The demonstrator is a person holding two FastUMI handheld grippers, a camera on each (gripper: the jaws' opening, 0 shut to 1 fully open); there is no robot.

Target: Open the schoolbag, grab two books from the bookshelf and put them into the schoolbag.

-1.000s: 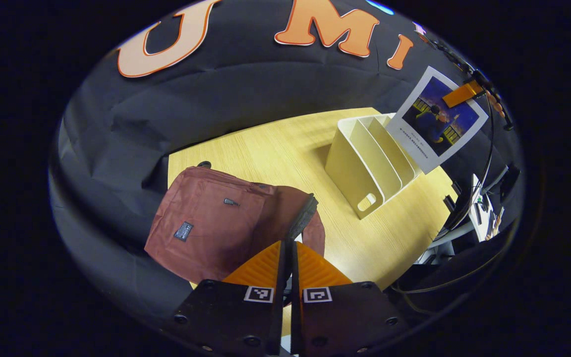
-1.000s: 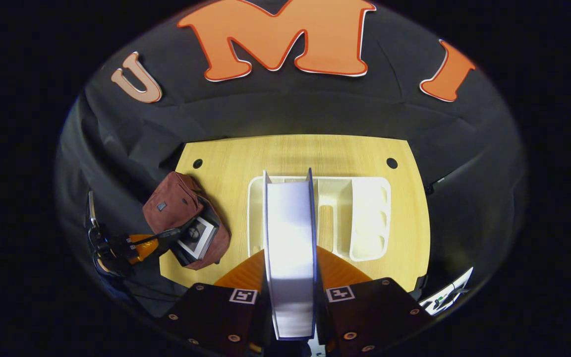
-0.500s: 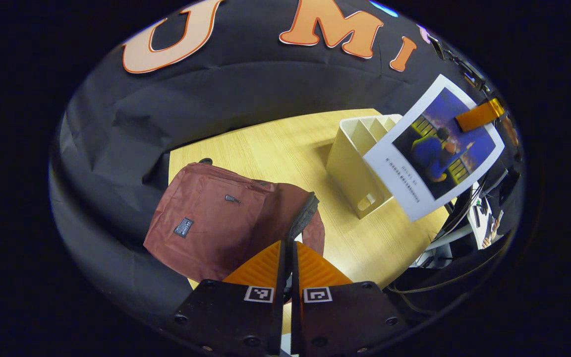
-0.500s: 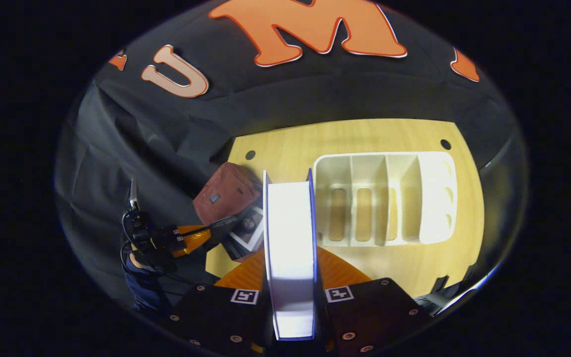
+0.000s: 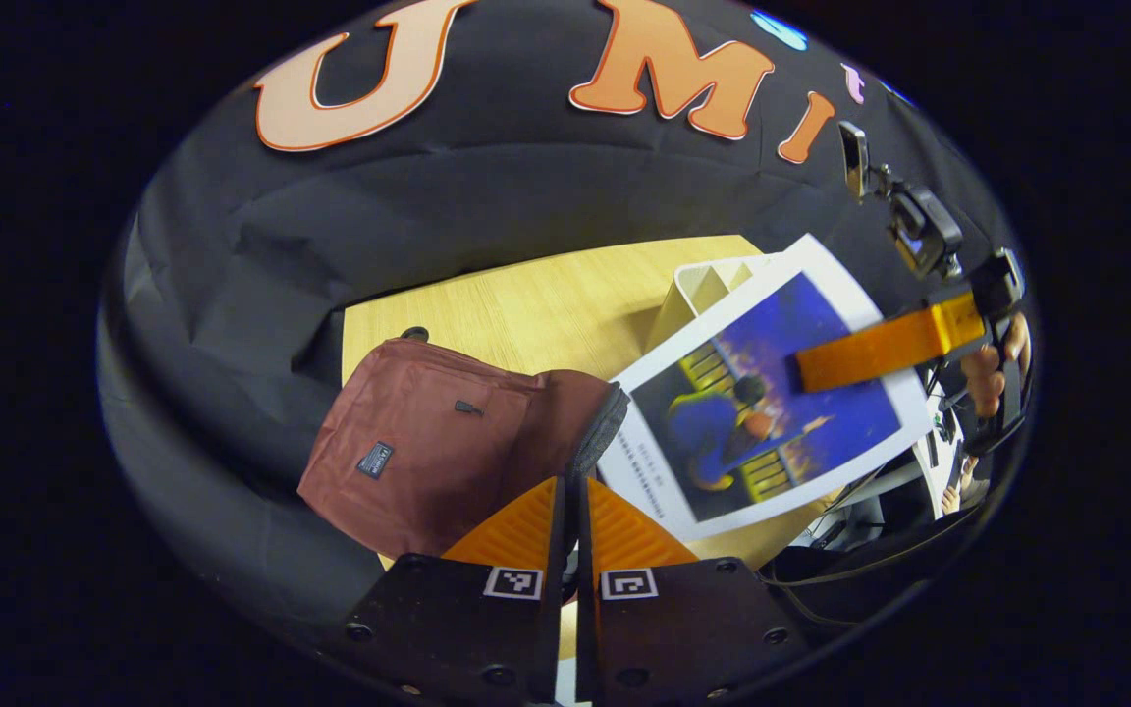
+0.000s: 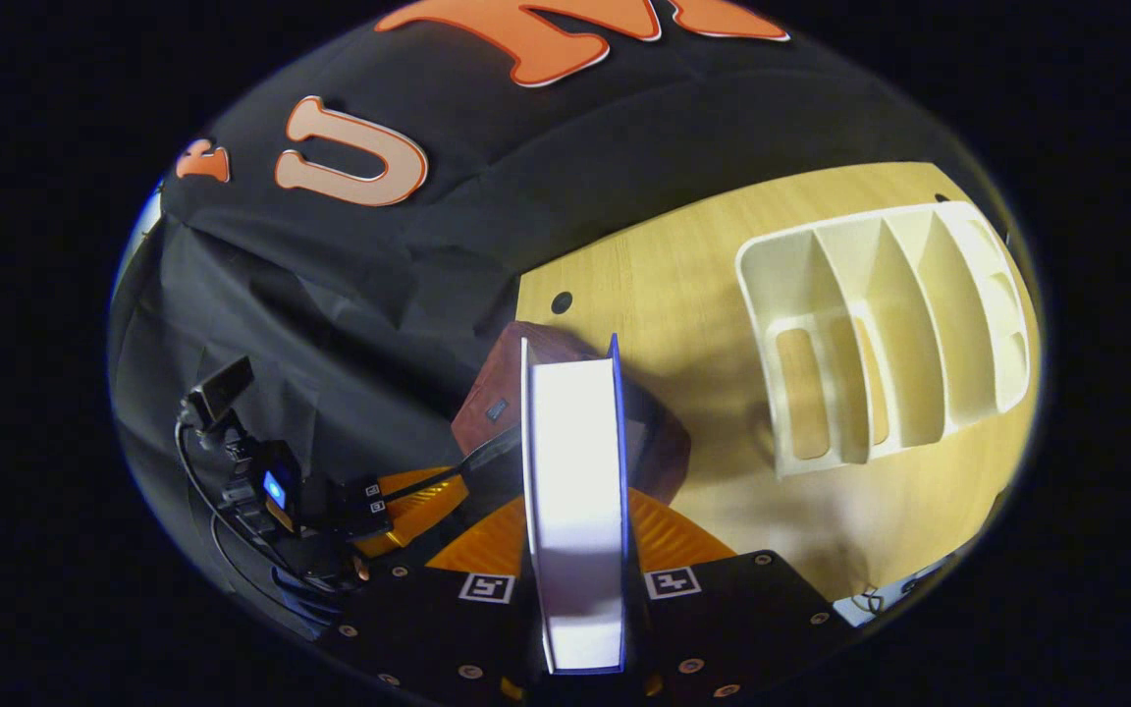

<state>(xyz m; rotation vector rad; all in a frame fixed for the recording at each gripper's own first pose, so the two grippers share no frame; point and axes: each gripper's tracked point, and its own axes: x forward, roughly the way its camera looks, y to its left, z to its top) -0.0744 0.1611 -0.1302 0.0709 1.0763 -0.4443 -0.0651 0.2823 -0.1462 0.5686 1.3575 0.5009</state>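
Both views look down, sharing the schoolbag [image 5: 428, 452] and table [image 5: 536, 304].

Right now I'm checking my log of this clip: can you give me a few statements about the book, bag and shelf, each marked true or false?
1. The right claw is clamped on a book. True.
2. The shelf has several books standing in it. False: the slots seen in the right gripper view are empty.
3. The left claw is shut on the dark edge of the bag opening. True.
4. The bag lies on the floor. False: it sits on the wooden table.
5. The book, in the left gripper view, is fully inside the bag. False: it is held in the air beside the opening.
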